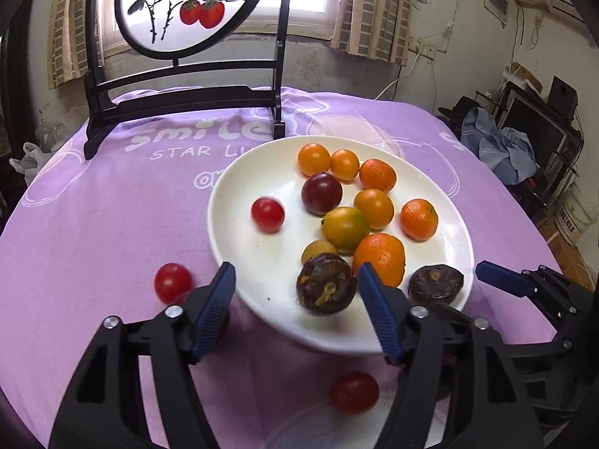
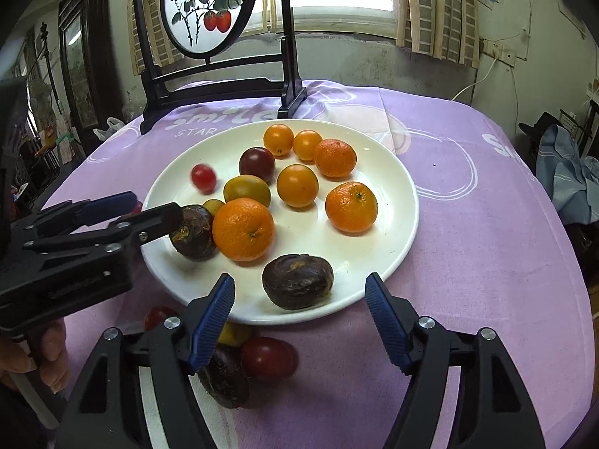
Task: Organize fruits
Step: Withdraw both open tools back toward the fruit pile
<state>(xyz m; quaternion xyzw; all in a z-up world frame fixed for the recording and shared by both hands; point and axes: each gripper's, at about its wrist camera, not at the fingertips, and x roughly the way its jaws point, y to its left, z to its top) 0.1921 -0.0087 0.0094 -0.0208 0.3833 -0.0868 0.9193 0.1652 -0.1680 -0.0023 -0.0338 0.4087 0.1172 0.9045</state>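
A white plate point(image 1: 262, 262) point(image 2: 393, 232) on the purple cloth holds several oranges, yellow and orange tomatoes, a dark plum, a red cherry tomato point(image 1: 267, 214) point(image 2: 203, 177) and two dark brown fruits point(image 1: 325, 289) point(image 2: 297, 280). My left gripper point(image 1: 297, 295) is open over the plate's near rim, jaws either side of one brown fruit. My right gripper point(image 2: 299, 299) is open, jaws either side of the other brown fruit. Red tomatoes lie off the plate on the cloth point(image 1: 173, 282) point(image 1: 354, 391) point(image 2: 269, 357), with another dark fruit point(image 2: 224, 381) and a yellow one point(image 2: 234, 333).
A black wooden stand with a round painted screen point(image 1: 179, 3) point(image 2: 209, 7) stands at the table's far edge. The purple cloth point(image 1: 93, 205) point(image 2: 486, 243) covers the round table. The left gripper shows in the right wrist view point(image 2: 123, 211), held by a hand.
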